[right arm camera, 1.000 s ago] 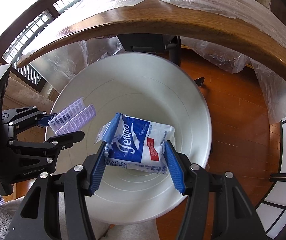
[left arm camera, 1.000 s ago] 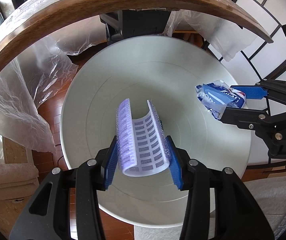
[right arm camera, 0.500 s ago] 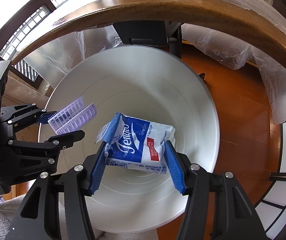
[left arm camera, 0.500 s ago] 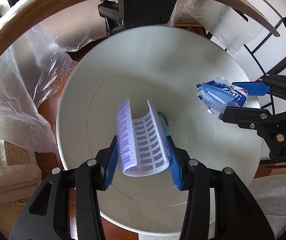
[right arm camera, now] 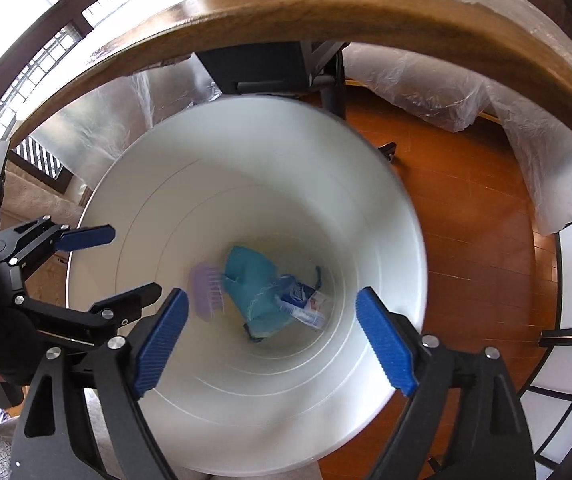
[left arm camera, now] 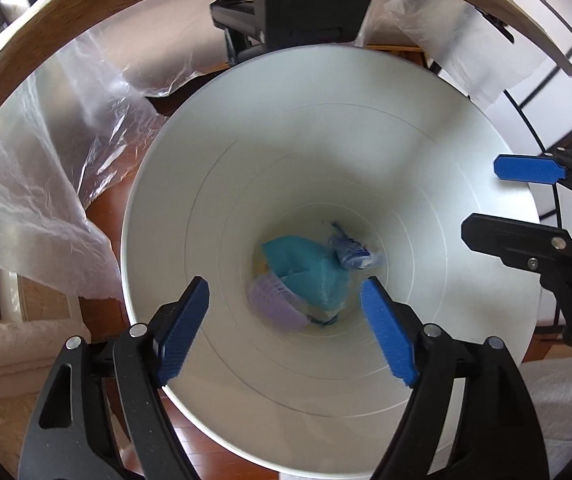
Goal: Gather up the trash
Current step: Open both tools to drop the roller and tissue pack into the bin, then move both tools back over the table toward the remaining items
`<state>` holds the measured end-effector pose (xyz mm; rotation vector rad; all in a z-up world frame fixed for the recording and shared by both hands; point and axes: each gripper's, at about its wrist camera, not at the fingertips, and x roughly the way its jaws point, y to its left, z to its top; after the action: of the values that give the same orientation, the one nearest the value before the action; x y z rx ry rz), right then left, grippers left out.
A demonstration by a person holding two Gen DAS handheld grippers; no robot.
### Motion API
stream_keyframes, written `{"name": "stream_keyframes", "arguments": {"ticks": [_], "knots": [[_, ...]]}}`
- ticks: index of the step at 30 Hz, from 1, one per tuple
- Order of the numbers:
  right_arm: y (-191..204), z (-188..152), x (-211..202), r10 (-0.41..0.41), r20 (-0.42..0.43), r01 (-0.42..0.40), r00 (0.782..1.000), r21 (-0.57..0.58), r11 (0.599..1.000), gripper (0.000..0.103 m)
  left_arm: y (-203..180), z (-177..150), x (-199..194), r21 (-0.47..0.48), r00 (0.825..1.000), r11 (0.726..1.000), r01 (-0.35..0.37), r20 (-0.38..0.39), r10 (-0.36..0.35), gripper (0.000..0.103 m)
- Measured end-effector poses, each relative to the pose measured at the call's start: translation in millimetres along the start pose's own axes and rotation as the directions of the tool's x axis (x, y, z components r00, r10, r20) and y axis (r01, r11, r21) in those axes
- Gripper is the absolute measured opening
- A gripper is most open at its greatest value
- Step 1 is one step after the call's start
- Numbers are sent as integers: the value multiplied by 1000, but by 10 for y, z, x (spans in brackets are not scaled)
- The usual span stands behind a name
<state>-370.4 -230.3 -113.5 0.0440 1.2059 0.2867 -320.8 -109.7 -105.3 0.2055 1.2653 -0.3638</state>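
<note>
White plastic bin (left arm camera: 425,152) stands on the reddish wood floor (right arm camera: 465,216) under a wooden table edge (right arm camera: 325,12) draped in clear sheeting (left arm camera: 38,184). Left gripper (left arm camera: 286,328) and right gripper (right arm camera: 272,336) hover above it, jaws spread and empty. At the bottom lie a teal cloth (left arm camera: 305,264), lilac plastic piece (left arm camera: 274,304) and blue tissue pack (right arm camera: 303,300). Drop step looks finished; next, lift clear toward remaining trash.

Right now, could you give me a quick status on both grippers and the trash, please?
Left gripper open, empty. Right gripper open, empty. Purple strip and blue tissue pack lie in white bin with teal cloth. Nothing blocking.
</note>
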Motion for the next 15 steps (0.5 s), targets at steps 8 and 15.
{"name": "stream_keyframes", "arguments": {"ticks": [8,15], "knots": [[21,42,-382,-41,138,43,990,-13,999,96,-58,-36,-218,-67,998,998,-3,58,6,92],[53,144,-997,-47,327,57,944,-19,998,99,-136,-17,-681,-26,979,999,-45,196,49,93]]}}
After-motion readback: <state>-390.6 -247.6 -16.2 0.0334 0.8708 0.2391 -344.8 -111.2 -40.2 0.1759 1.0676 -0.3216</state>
